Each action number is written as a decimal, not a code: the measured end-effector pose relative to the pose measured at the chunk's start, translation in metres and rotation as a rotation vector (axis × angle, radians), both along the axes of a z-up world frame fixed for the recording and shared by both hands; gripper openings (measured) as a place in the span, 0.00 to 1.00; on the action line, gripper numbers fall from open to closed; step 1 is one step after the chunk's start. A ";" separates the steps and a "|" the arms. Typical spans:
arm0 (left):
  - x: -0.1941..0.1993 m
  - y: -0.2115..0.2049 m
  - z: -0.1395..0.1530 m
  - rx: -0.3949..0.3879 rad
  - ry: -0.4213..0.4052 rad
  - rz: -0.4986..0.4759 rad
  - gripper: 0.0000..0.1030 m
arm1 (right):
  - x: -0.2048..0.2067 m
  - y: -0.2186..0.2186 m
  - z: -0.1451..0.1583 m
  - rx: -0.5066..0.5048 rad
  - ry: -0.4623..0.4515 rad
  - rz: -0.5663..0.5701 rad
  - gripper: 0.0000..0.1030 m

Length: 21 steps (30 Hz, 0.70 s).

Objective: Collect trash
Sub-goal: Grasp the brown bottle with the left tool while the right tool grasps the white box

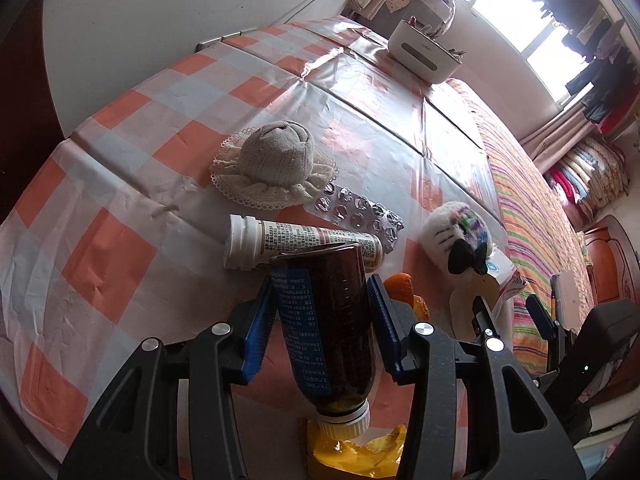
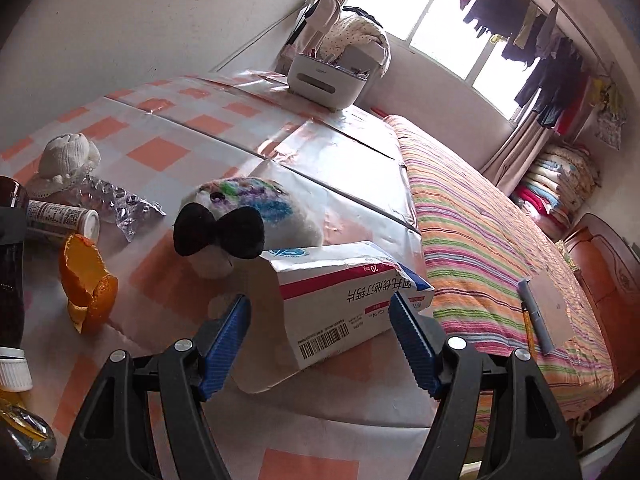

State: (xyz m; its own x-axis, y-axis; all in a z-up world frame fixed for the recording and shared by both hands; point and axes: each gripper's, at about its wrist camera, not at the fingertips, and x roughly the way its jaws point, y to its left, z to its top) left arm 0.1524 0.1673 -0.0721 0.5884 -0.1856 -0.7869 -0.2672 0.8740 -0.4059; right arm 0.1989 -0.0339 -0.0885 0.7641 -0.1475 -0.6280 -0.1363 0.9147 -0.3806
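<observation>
My left gripper [image 1: 320,284] is shut on a brown medicine bottle [image 1: 326,320], held cap toward the camera above a yellow wrapper [image 1: 356,454]. Beyond it on the checked tablecloth [image 1: 120,160] lie a white tube [image 1: 296,244], an empty blister pack [image 1: 356,212] and orange peel [image 1: 404,288]. My right gripper [image 2: 320,304] is open, its fingers on either side of a crumpled white medicine box [image 2: 344,300]. The orange peel [image 2: 86,280], tube [image 2: 60,218], blister pack [image 2: 124,204] and held bottle [image 2: 10,264] show at the left of the right wrist view.
A grey knitted hat on lace [image 1: 276,160] and a plush toy with a black bow [image 2: 232,220] sit on the table. A white organizer box [image 2: 326,80] stands at the far end. A striped bed [image 2: 500,240] with pens [image 2: 534,320] lies to the right.
</observation>
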 end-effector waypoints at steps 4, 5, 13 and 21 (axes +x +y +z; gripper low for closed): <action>-0.004 -0.001 0.003 0.007 -0.014 -0.021 0.43 | 0.017 -0.006 -0.005 -0.019 0.031 -0.038 0.67; -0.005 -0.002 0.004 0.011 -0.020 -0.028 0.43 | 0.020 -0.009 -0.006 -0.013 0.040 -0.044 0.66; -0.006 -0.010 0.010 -0.006 -0.058 -0.082 0.43 | 0.021 -0.035 0.001 0.087 0.028 -0.087 0.10; -0.011 -0.015 0.020 0.002 -0.118 -0.103 0.42 | -0.009 -0.075 0.035 0.294 -0.088 -0.116 0.04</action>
